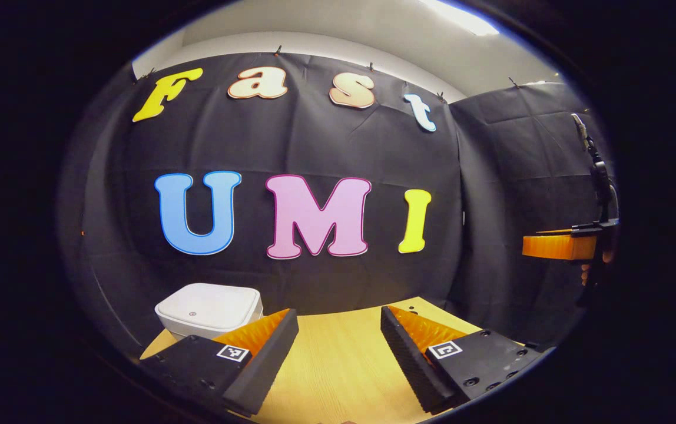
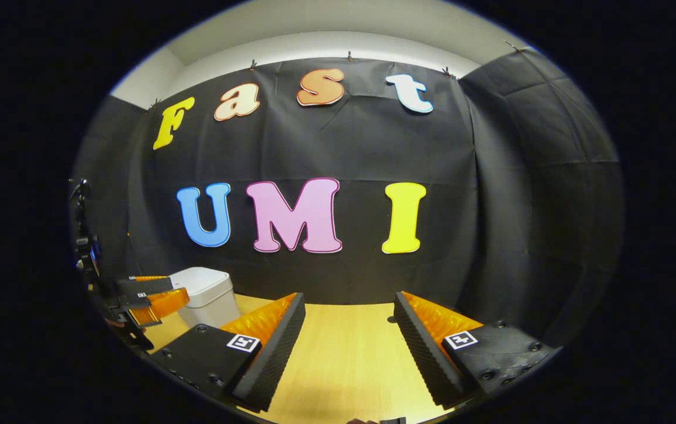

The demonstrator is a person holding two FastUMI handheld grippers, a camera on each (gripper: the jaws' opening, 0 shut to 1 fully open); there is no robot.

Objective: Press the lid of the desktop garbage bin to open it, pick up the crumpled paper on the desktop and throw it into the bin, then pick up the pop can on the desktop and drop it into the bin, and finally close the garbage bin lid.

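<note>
Holding both the left tool and right tool spread wide and empty above the table, I judge the closed white bin at far left light, rigid, best pressed mid-lid.

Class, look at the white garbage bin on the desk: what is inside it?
The garbage bin has its lid shut, so its inside is hidden. It stands on the wooden desk.
</note>
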